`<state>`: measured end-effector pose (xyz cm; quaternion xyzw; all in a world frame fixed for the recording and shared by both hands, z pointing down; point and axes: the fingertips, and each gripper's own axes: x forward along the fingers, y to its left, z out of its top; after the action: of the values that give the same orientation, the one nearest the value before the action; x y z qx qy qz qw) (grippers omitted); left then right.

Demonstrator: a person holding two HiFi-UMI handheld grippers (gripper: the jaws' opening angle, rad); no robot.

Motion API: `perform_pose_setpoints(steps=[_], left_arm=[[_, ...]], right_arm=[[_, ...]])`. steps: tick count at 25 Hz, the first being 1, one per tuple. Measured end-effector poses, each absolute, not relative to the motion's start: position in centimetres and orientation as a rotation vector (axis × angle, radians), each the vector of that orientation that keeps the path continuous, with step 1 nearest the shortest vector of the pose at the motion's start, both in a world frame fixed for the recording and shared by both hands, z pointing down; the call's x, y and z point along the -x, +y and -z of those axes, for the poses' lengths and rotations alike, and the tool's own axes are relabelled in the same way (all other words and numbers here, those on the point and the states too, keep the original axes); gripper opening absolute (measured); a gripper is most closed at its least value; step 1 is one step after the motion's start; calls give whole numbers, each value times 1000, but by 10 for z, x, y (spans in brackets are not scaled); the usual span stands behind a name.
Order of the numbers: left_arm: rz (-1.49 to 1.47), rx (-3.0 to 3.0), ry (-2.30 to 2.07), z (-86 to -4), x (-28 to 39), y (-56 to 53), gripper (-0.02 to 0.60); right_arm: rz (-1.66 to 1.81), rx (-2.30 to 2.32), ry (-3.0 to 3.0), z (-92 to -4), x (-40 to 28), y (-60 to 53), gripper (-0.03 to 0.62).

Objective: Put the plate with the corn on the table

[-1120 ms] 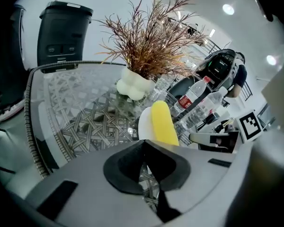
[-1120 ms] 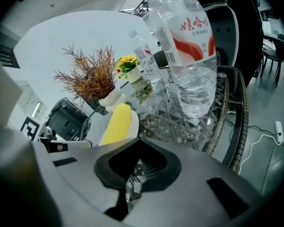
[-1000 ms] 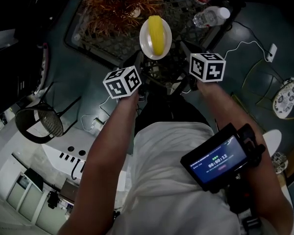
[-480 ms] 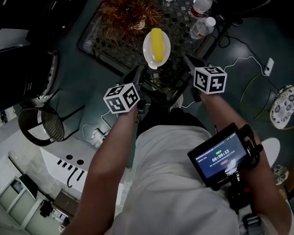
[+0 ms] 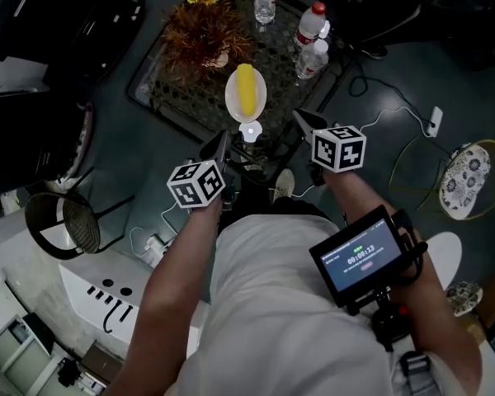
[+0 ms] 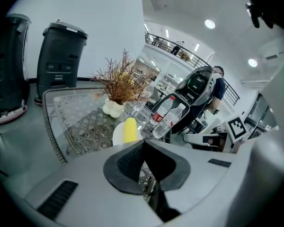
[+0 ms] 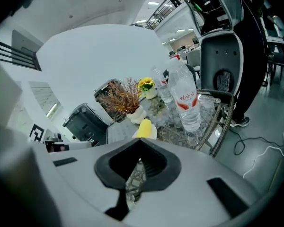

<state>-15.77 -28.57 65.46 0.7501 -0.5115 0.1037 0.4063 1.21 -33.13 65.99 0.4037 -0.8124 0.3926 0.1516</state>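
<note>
- White plate [image 5: 232, 99] with yellow corn [image 5: 246, 91] lying flat on glass table [image 5: 169, 89], beside dried plant [image 5: 200, 35], near bottles [image 5: 312, 38]
- Left gripper [image 5: 221, 145] clenched, empty, short of table edge
- Right gripper [image 5: 304, 122] clenched too, gripping nothing

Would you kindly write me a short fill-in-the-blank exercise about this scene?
1. The yellow corn lies on a white ___.
2. The plate stands on the glass ___.
3. One bottle near the plate has a ___ cap.
Missing words: plate; table; red.
</note>
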Motion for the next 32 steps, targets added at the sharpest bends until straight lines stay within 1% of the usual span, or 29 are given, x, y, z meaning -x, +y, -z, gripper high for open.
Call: perform_pose_setpoints(steps=[6,15,26,32], left_arm=[[-221,-1933,-1295,-622,149,-272,7],[-205,-1988,-1291,-597,146,-248,7],[-204,-2140,-1283,-550,123,-215,6],[-183,-2144,-1301,-549,117,-193,7]], right_arm=[[-1106,-1138,-2394,-626,-15,-317,8],[-1073,-1119,-2467,-595,-18,-296,8],[-1005,-1064,-2576,-542,-27,-260,8],[-994,-1028,-2623,-535,-28,-235,8]])
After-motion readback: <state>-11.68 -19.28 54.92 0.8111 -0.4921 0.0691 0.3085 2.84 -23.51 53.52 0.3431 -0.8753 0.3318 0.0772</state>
